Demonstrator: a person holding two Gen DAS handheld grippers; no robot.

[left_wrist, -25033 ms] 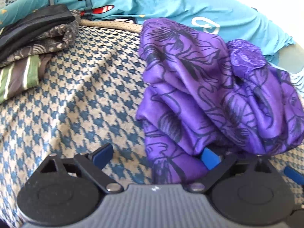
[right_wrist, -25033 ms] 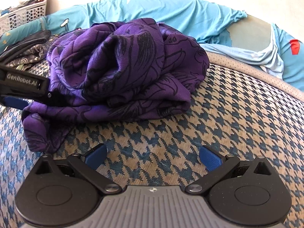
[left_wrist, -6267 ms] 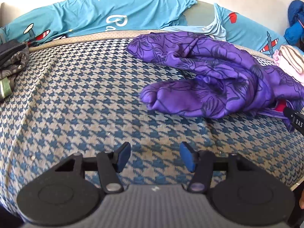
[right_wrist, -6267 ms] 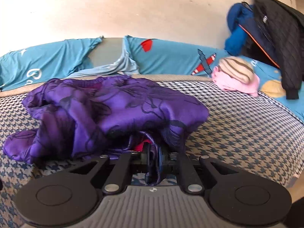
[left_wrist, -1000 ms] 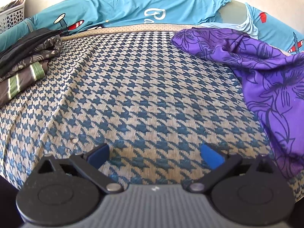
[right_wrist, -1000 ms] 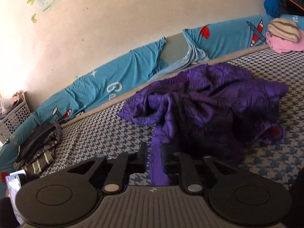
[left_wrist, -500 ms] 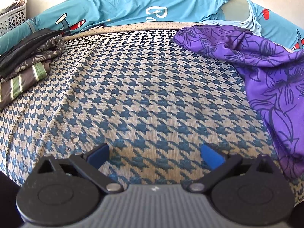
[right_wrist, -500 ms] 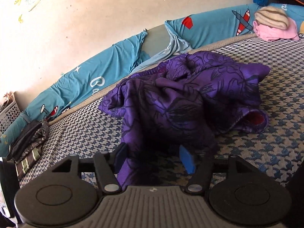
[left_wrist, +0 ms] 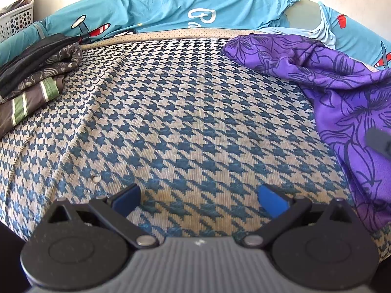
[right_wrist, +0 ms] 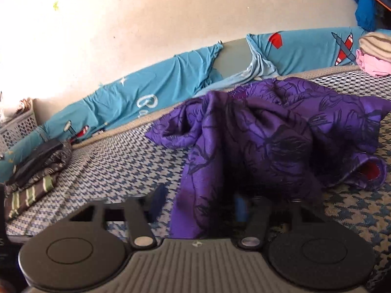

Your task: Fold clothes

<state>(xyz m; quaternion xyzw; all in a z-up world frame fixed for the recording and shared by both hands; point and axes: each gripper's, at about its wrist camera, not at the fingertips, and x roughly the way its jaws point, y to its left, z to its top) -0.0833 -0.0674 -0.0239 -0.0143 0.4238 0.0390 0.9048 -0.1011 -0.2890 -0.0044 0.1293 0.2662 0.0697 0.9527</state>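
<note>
Purple garment [right_wrist: 268, 146] drapes between the parted right gripper [right_wrist: 200, 202]; left gripper [left_wrist: 199, 196] gapes empty.

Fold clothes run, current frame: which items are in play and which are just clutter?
In play:
- purple floral garment, crumpled on the houndstooth cover
- right gripper, open, garment edge between its fingers
- left gripper, open, over bare cover

Lying about:
- folded stack, probably done
- blue airplane-print sheet
- white basket
- pink and striped bundle

A home bedroom: houndstooth mattress [left_wrist: 185, 112]; cartoon sheet [left_wrist: 156, 7]; laundry basket [left_wrist: 17, 22]; folded clothes [left_wrist: 36, 66].
</note>
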